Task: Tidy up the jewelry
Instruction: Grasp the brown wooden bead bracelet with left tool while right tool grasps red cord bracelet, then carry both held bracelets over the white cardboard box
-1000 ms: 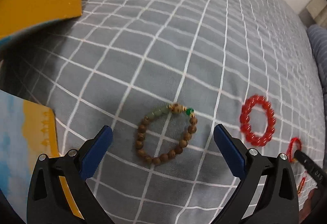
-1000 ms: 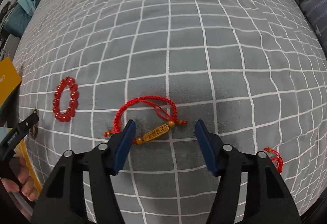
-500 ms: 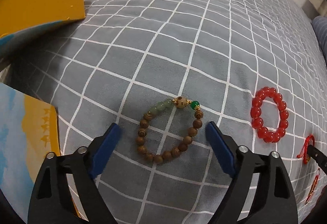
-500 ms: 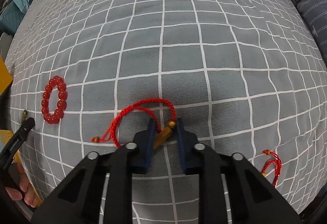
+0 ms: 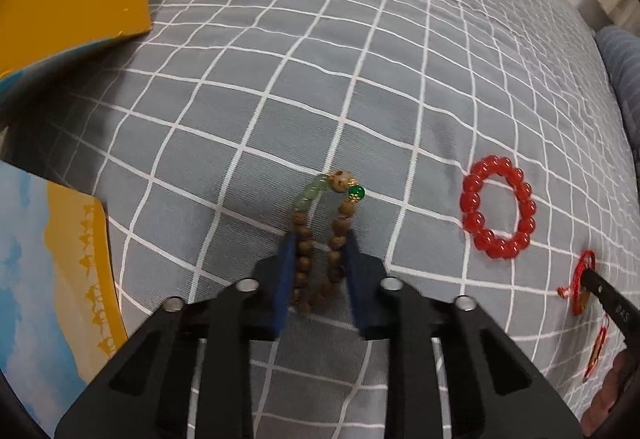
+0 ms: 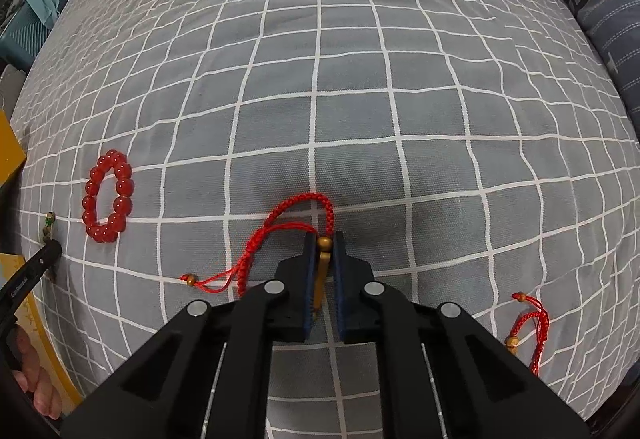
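Left wrist view, lower centre: your left gripper (image 5: 318,239) pinches the wooden bracelet (image 5: 320,239), its long axis running along the fingers. Your right gripper (image 6: 322,241) clamps the cord bracelet's gold charm (image 6: 322,271) lengthwise.

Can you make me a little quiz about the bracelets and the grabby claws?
1. True or false: the left gripper squeezes the wooden bead bracelet.
2. What does the right gripper pinch? A) the red bead bracelet B) the gold charm on the red cord bracelet C) nothing
3. Fill in: the red bead bracelet lies loose on the grey checked ____.

Key: 1 true; 2 B; 3 bedsheet.
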A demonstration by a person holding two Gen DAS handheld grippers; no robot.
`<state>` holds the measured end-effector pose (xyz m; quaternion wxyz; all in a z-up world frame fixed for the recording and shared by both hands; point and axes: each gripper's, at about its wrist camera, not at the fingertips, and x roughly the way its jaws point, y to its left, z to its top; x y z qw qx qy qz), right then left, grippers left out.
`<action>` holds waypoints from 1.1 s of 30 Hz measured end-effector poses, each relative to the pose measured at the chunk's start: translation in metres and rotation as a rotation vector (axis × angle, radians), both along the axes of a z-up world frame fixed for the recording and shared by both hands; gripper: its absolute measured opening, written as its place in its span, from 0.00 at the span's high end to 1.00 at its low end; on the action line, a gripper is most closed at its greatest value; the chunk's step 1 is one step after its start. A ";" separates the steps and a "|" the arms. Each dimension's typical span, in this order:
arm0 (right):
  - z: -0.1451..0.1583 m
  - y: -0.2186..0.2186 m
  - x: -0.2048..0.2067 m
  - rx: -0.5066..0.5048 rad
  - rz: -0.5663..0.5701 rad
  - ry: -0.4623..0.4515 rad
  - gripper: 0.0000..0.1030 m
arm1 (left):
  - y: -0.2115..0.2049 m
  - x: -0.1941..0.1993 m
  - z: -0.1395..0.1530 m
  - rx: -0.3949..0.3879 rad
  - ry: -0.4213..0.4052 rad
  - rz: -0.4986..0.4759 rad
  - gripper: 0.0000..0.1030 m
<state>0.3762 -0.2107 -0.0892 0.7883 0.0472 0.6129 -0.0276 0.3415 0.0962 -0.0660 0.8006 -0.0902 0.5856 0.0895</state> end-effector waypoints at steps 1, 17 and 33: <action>0.001 -0.001 -0.002 -0.007 -0.007 -0.007 0.93 | -0.002 -0.002 0.001 -0.002 -0.001 -0.007 0.86; 0.030 -0.004 -0.026 -0.024 -0.036 -0.112 0.93 | 0.000 -0.029 0.032 -0.033 -0.037 -0.042 0.93; 0.079 0.023 -0.075 -0.020 0.015 -0.255 0.93 | -0.007 -0.081 0.092 -0.004 -0.174 -0.147 0.93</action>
